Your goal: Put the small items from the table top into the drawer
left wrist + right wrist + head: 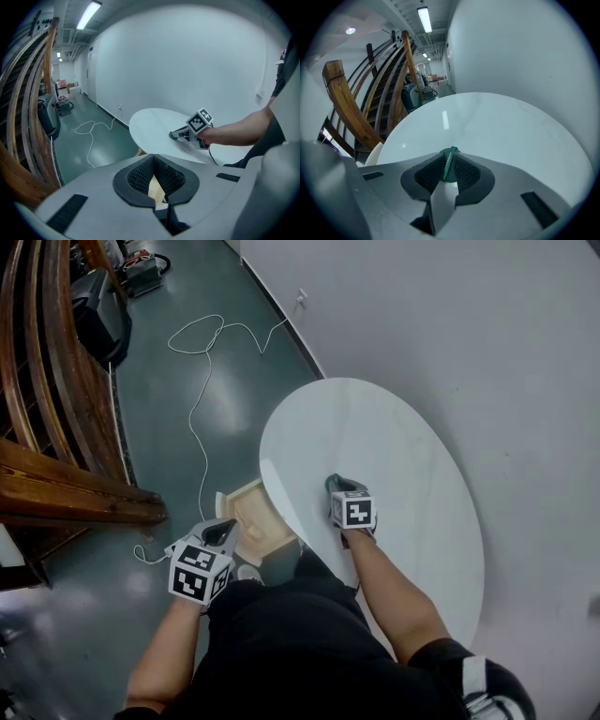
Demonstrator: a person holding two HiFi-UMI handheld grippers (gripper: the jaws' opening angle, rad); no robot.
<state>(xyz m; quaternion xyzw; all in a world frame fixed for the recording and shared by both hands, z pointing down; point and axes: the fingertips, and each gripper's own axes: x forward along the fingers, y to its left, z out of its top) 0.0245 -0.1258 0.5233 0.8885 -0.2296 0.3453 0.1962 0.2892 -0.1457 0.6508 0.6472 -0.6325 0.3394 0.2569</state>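
On the white oval table (394, 456), near its front left edge, my right gripper (339, 486) is shut on a thin green and silver packet (448, 166). The packet stands edge-on between the pads, its green tip sticking out past them over the table top (497, 126). The head view does not show the packet. My left gripper (223, 531) hangs below the table's edge over the open wooden drawer (253, 517), shut with nothing in it. Pale drawer wood (157, 190) shows behind its pads. The left gripper view also shows my right gripper (176, 135) resting on the table (150, 122).
A white cable (202, 362) loops across the green floor left of the table. Curved wooden stair rails (56, 427) and a dark machine (98, 315) stand at the far left. A white wall runs behind and right of the table.
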